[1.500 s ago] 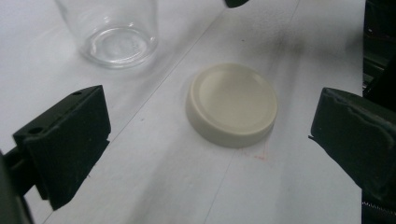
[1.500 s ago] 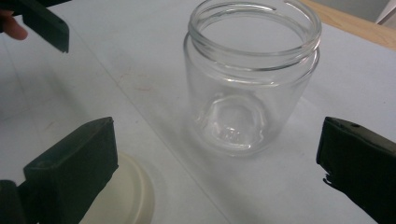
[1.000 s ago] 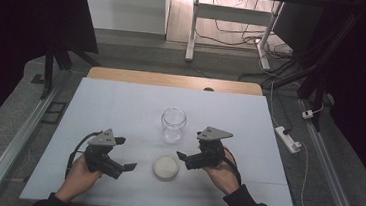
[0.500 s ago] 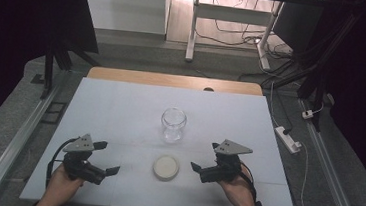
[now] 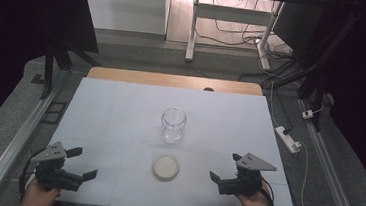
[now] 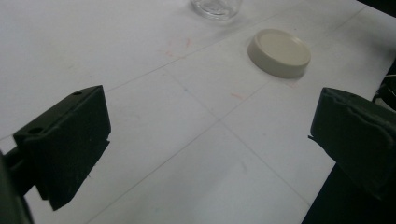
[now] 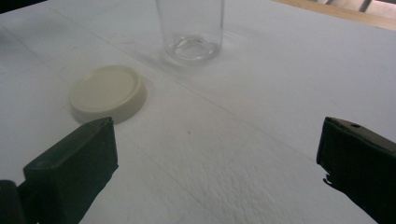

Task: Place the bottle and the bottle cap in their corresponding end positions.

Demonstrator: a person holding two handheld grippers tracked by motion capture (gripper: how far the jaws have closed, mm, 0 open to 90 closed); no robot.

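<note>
Lid [image 5: 166, 167] and jar [image 5: 173, 124] made up the whole set on the table [image 5: 120, 107]: one cream lid, one clear jar, two grippers. The lid was a smooth, round, shallow disc lying flat near the front edge, midway between the grippers and well apart from both. The jar, glass and cylindrical with a thick base, stood upright and uncapped just behind the lid, near the table's middle. The left gripper [image 5: 81, 162] sat at the front left corner and the right gripper [image 5: 222, 171] at the front right, each with matte black block jaws spread wide and holding nothing. The table was white and faintly scuffed with thin seam lines. The high view gave the jar's open mouth; the right gripper view gave its base and lower wall, and the lid's rounded rim.
</note>
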